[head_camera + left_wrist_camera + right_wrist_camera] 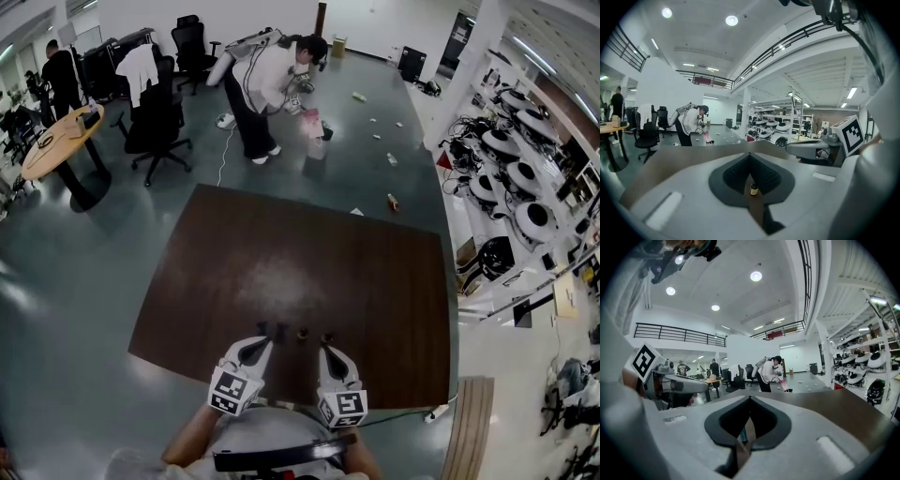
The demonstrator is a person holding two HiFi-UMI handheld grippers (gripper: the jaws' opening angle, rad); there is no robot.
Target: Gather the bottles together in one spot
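A short row of small dark bottles (pixel 302 334) stands near the front edge of the brown table (pixel 309 253), just ahead of both grippers. My left gripper (pixel 264 339) points at the left end of the row and my right gripper (pixel 324 347) at the right end. In the left gripper view the left gripper (pixel 750 154) has its jaws closed tip to tip, and a brown bottle with a yellow label (pixel 753 189) shows on the table through the hollow between the pads. The right gripper (pixel 750 398) looks the same, with a teal-banded bottle (pixel 744 434) beyond it. Neither holds anything.
A person (pixel 267 80) bends over the floor beyond the table, with small items scattered on the floor nearby. Black office chairs (pixel 155 127) and a round wooden table (pixel 61 141) stand at the far left. White machines (pixel 520 178) line the right side.
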